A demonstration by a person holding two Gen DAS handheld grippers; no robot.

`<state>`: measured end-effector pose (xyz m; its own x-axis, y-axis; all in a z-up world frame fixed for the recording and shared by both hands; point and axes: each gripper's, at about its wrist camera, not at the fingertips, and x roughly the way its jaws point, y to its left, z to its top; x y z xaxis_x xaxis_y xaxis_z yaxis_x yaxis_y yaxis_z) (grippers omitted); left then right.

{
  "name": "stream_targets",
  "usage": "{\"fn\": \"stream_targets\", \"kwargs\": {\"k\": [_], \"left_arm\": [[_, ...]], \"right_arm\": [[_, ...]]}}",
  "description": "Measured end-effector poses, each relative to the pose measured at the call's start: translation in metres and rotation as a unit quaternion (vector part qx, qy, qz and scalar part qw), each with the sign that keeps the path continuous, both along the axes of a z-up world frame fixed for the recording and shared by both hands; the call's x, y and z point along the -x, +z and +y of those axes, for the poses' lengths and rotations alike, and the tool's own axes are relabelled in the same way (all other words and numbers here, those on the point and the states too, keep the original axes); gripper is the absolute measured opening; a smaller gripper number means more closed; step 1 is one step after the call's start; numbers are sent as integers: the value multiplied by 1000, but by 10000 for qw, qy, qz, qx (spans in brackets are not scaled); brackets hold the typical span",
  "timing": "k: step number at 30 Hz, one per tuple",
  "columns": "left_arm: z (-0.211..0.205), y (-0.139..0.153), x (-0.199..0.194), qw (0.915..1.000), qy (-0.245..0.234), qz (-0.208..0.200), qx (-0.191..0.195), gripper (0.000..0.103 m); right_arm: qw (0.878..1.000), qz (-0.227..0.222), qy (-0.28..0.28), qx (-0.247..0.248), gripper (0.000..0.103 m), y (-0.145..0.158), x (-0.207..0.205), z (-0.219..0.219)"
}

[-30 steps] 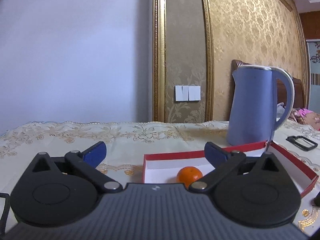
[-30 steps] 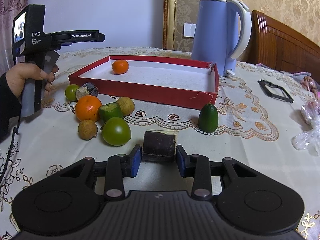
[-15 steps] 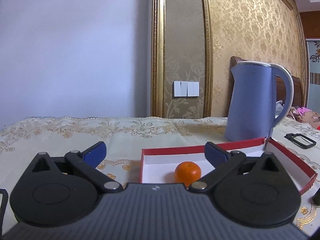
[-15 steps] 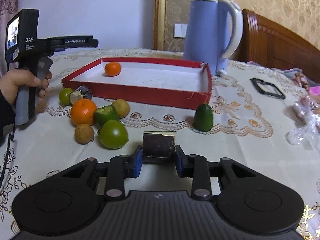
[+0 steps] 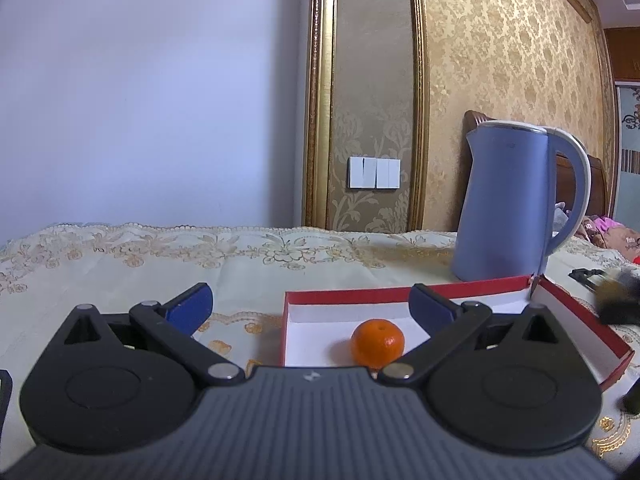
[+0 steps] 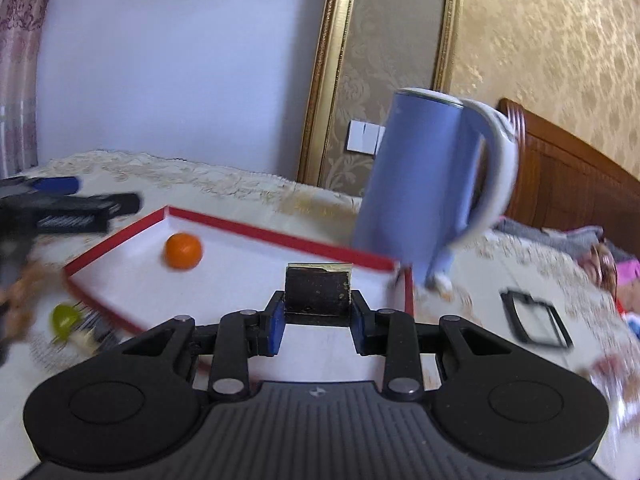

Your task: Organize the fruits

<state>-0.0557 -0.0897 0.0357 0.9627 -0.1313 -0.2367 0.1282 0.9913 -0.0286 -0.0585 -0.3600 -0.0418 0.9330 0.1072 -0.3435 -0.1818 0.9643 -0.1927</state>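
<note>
Dark-brown block [image 6: 318, 289]: clamped between the fingers [image 6: 276, 322] of the right gripper [image 6: 318, 326], pads pressed on both its sides; squarish, no clear long axis, top edge pale and chipped; kind of fruit or piece not identifiable.
Block versus box: carried above the near right part of the red box [image 6: 280, 236], white floor showing below it, far red wall beyond; drop point judged straight down or slightly forward.
Right-view sharpness: smeared with motion, so exact height over the box floor not readable.
Orange fruit [image 6: 183, 251]: alone on the box floor, far left corner, well apart from the held block; same fruit [image 5: 377, 343] also seen from the left wrist, just beyond the left gripper.
Left gripper [image 5: 310, 304]: fingers spread wide, nothing between them, aimed across the box's left end.
Nearer hand: right one over the box with the load; left one idle beside the box.
Green fruit [image 6: 64, 318]: on the desk [image 5: 240, 268] outside the box's near left wall, blurred.
Blue kettle [image 6: 424, 184]: upright just past the box's far right corner; worth clearing on any forward travel.
Black frame [image 6: 534, 322]: flat on the cloth, right of the box, apart from it.
Writing: pale lettering on the other handset at left of the right view, too blurred to read; small logo on each gripper body, not legible.
Next move, judged: lower and release the block onto the white floor.
</note>
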Motion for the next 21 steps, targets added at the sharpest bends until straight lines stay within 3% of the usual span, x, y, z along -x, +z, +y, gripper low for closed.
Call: {"fn": "stream_targets", "kwargs": {"k": [8, 13, 21], "left_arm": [[3, -3, -3, 9998, -19, 150, 99, 103], [3, -3, -4, 9996, -84, 216, 157, 103], [1, -4, -6, 9995, -113, 266, 105, 103]], "right_arm": [[9986, 471, -220, 95, 32, -19, -80, 1], [9962, 795, -320, -175, 32, -20, -103, -7], [9909, 1269, -405, -209, 32, -22, -133, -10]]}}
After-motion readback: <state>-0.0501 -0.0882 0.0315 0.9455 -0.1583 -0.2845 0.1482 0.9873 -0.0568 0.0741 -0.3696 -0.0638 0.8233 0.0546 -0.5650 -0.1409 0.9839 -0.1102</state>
